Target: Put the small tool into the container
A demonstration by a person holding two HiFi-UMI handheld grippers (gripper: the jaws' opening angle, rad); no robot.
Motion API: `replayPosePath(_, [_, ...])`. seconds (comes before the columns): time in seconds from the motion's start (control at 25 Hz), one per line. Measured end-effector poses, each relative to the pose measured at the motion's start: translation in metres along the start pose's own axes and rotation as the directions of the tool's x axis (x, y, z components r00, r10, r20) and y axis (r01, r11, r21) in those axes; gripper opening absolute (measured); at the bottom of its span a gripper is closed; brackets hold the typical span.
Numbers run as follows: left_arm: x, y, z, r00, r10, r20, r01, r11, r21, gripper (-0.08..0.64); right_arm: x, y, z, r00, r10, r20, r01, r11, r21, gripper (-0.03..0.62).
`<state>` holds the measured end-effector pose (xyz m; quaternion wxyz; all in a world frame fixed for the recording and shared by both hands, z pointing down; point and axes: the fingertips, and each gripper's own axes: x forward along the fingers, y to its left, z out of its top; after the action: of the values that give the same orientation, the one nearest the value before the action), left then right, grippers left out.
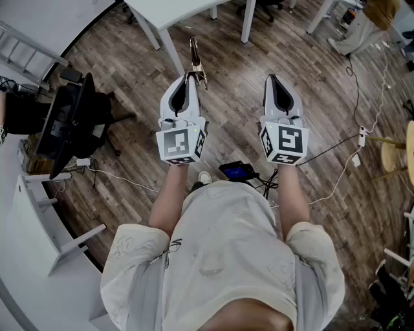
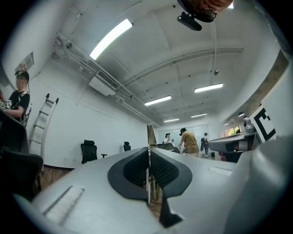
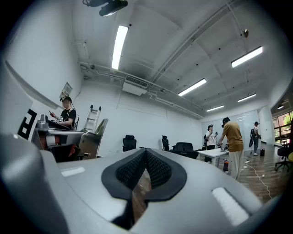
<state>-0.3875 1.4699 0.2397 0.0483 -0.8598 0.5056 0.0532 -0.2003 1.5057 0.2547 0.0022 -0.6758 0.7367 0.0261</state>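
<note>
My left claw (image 1: 188, 77) is squeezed shut on the small thin brass-coloured metal tool (image 1: 195, 59). The tool sticks out past the claw's tips in the upper middle of the head view, over the brown wooden floor (image 1: 129, 71). My right claw (image 1: 273, 79) is shut too, with nothing in it. I see no container anywhere; it may be on the white table (image 1: 174, 10) at the top. I should grip tight, find the container first, then move slowly.
</note>
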Motion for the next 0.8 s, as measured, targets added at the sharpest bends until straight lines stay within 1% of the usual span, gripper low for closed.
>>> replayPosePath(0.12, [0.014, -0.048, 0.0, 1.0, -0.001, 0.004, 0.001, 1.0, 0.001, 0.02, -0.015, -0.049, -0.001, 1.0, -0.002, 0.003, 0.002, 1.0, -0.002, 0.005])
replayPosePath(0.24, [0.022, -0.063, -0.009, 1.0, 0.001, 0.007, -0.001, 1.0, 0.002, 0.02, -0.016, -0.066, -0.01, 1.0, -0.002, 0.007, 0.002, 1.0, -0.002, 0.005])
replayPosePath(0.4, [0.034, -0.1, -0.024, 1.0, 0.012, 0.006, -0.012, 1.0, 0.004, 0.02, -0.023, -0.106, -0.025, 1.0, 0.004, 0.009, -0.004, 1.0, 0.003, 0.005])
replayPosePath(0.48, [0.038, -0.104, -0.029, 1.0, 0.022, 0.006, -0.022, 1.0, 0.004, 0.02, -0.021, -0.113, -0.03, 1.0, 0.014, 0.009, -0.014, 1.0, 0.01, 0.005])
replayPosePath(0.64, [0.036, -0.095, -0.042, 0.999, 0.038, 0.009, -0.038, 0.999, 0.007, 0.02, -0.014, -0.107, -0.045, 0.999, 0.038, 0.004, -0.038, 0.999, 0.01, 0.005])
replayPosePath(0.72, [0.049, -0.105, -0.047, 0.999, 0.052, 0.003, -0.052, 0.999, 0.011, 0.02, -0.005, -0.126, -0.05, 0.999, 0.049, 0.005, -0.049, 0.999, 0.017, 0.005])
replayPosePath(0.8, [0.075, -0.122, -0.053, 0.998, 0.063, -0.006, -0.062, 0.998, 0.018, 0.02, 0.01, -0.156, -0.054, 0.998, 0.058, 0.006, -0.058, 0.998, 0.027, 0.005])
